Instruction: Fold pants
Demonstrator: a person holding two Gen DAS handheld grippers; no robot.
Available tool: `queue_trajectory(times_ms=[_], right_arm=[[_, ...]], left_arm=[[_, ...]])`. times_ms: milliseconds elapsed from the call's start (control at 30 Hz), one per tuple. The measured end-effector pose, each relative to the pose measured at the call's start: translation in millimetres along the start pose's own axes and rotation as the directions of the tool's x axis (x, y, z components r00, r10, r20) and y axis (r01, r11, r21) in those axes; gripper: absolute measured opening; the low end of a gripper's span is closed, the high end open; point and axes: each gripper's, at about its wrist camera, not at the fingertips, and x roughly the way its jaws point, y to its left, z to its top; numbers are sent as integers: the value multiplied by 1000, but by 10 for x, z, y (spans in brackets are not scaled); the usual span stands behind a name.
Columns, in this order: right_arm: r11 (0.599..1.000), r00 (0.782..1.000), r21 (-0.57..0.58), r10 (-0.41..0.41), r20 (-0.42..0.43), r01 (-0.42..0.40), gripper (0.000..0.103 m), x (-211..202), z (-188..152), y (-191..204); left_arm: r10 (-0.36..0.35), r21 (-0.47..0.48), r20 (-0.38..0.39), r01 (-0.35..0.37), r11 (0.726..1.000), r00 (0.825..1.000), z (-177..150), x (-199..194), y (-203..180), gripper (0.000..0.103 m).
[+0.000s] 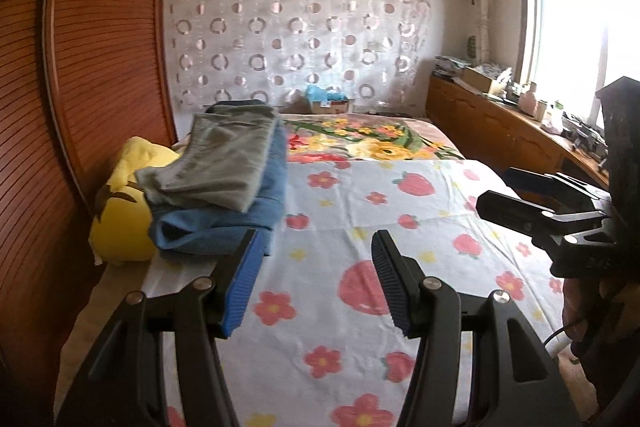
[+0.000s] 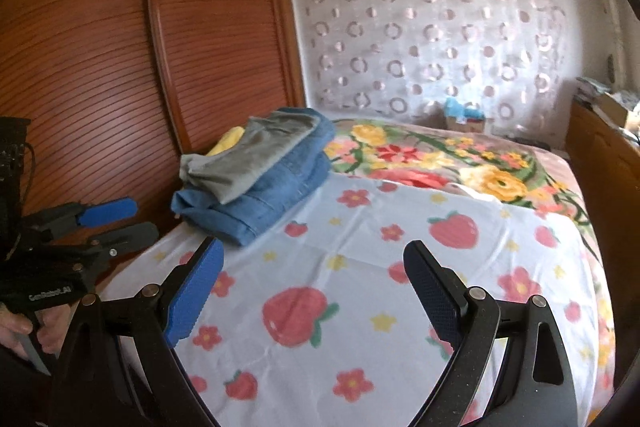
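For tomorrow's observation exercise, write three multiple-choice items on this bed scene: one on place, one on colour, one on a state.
1. Where is the folded grey garment?
A. on the blue jeans
B. on the floor
C. on the sideboard

2. What colour is the cushion beside the pile?
A. green
B. yellow
C. purple

3. How do the left gripper jaws stand?
A. clamped on jeans
B. gripping the sheet
C. apart, holding nothing

Answers: 1 A, the grey piece lies atop the denim; 2 B, yellow shows beside the pile; 3 C, only the strawberry sheet shows between them.

The bed (image 1: pixel 120 291) carries a strawberry-print sheet (image 1: pixel 360 227), a floral blanket (image 1: pixel 372 139), a yellow pillow (image 1: pixel 120 223) and folded blue jeans (image 1: pixel 240 211) under grey pants (image 1: pixel 224 163).
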Motion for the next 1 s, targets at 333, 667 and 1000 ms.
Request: queue_trajectory(times_ms=[333, 667, 1000], right_arm=[[992, 994, 77, -99, 46, 95, 95, -636, -243, -265], [966, 976, 168, -211, 60, 199, 101, -1145, -419, -551], [942, 955, 201, -289, 70, 270, 101, -1453, -458, -645]], left_arm=[[-47, 51, -3, 47, 998, 999, -62, -139, -459, 56], [-73, 69, -1, 73, 995, 997, -59, -245, -747, 56], [-66, 60, 10, 65, 996, 998, 31, -364, -795, 56]])
